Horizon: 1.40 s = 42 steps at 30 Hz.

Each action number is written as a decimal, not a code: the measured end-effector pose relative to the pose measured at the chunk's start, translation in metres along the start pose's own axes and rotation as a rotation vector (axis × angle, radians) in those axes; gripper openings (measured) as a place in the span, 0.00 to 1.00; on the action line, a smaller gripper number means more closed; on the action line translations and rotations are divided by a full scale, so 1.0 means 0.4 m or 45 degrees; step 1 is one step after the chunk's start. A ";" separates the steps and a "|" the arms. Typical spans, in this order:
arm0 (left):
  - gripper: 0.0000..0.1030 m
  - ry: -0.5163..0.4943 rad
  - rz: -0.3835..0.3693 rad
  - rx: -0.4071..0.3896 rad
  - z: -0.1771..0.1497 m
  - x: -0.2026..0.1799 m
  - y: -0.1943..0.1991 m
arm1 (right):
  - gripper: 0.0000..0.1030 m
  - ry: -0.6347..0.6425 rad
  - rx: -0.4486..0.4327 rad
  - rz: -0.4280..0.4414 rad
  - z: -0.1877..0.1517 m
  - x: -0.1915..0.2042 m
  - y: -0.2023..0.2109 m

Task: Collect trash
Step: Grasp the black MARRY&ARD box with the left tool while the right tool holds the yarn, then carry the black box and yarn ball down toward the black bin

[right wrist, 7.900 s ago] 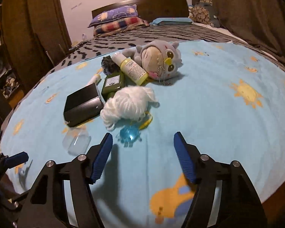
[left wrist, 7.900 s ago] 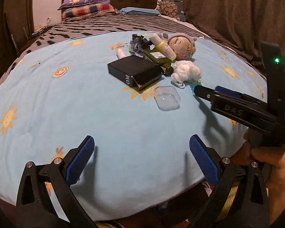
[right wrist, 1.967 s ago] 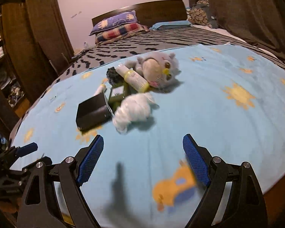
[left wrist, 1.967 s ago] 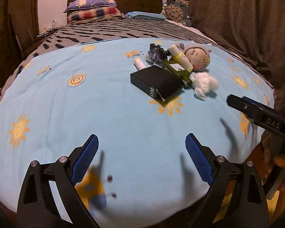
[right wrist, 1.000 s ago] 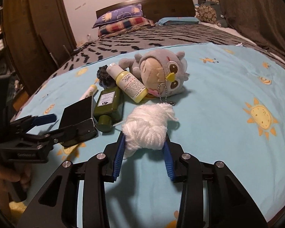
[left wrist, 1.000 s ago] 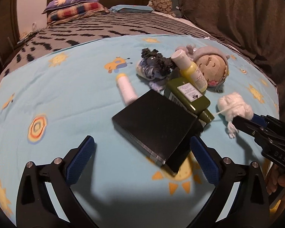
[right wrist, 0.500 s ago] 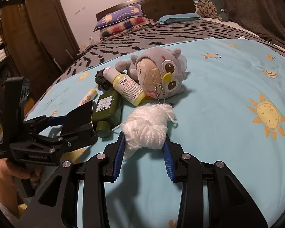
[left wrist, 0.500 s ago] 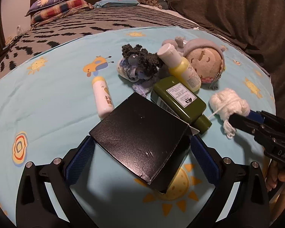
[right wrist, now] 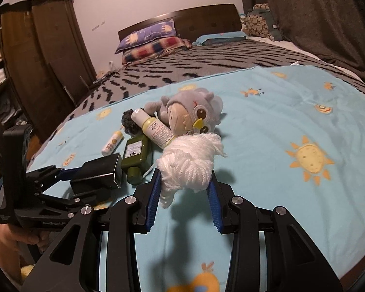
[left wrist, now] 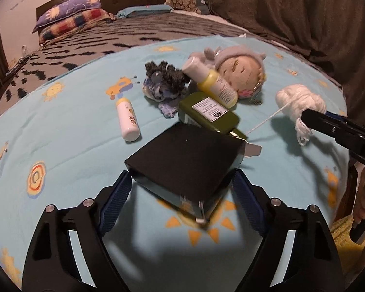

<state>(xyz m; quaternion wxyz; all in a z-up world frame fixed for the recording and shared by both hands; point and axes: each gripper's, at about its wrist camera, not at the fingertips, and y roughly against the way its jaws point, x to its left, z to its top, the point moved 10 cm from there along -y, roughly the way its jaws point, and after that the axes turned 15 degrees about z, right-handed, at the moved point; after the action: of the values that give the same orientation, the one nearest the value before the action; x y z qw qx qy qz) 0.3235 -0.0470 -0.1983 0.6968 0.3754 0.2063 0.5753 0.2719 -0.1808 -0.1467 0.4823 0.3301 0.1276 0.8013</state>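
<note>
My left gripper (left wrist: 181, 194) is shut on a black box (left wrist: 185, 160) and holds it tilted, lifted a little off the blue sun-print sheet (left wrist: 73, 146); box and gripper also show in the right wrist view (right wrist: 97, 172). My right gripper (right wrist: 183, 194) is shut on a ball of white yarn (right wrist: 189, 160), raised above the sheet; the yarn also shows in the left wrist view (left wrist: 299, 102), with a strand trailing toward the green bottle.
A green bottle (left wrist: 206, 113), a yellow bottle (left wrist: 211, 82), a small white bottle (left wrist: 127, 119), a dark scrunchie bundle (left wrist: 163, 80) and an owl plush (left wrist: 241, 73) lie clustered mid-sheet. Pillows (right wrist: 148, 41) at the headboard, a wooden wardrobe (right wrist: 43, 56) left, a curtain (right wrist: 328, 12) right.
My left gripper has closed on the black box and lifted it. My right gripper has raised the yarn ball off the sheet.
</note>
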 end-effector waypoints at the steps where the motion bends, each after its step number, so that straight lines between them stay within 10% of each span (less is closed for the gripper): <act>1: 0.54 0.008 0.002 -0.014 0.000 0.000 0.020 | 0.36 0.002 -0.005 0.000 0.000 0.003 0.011; 3: 0.04 0.037 0.004 -0.005 -0.004 0.004 0.047 | 0.36 0.010 -0.017 0.002 -0.003 0.014 0.038; 8: 0.07 0.135 -0.011 0.031 -0.031 0.014 0.090 | 0.36 0.026 -0.027 -0.003 -0.016 0.037 0.095; 22: 0.88 0.126 -0.068 -0.026 -0.041 -0.119 0.138 | 0.36 0.015 -0.149 -0.199 -0.038 -0.055 0.273; 42: 0.92 0.206 0.052 0.078 0.074 -0.211 -0.012 | 0.37 -0.046 -0.104 -0.084 -0.043 -0.161 0.232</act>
<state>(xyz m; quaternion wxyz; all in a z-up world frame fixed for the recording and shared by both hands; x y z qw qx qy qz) 0.3267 -0.1365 -0.1955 0.6543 0.3531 0.2719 0.6111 0.2172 -0.2805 -0.1370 0.5238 0.3204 0.0969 0.7833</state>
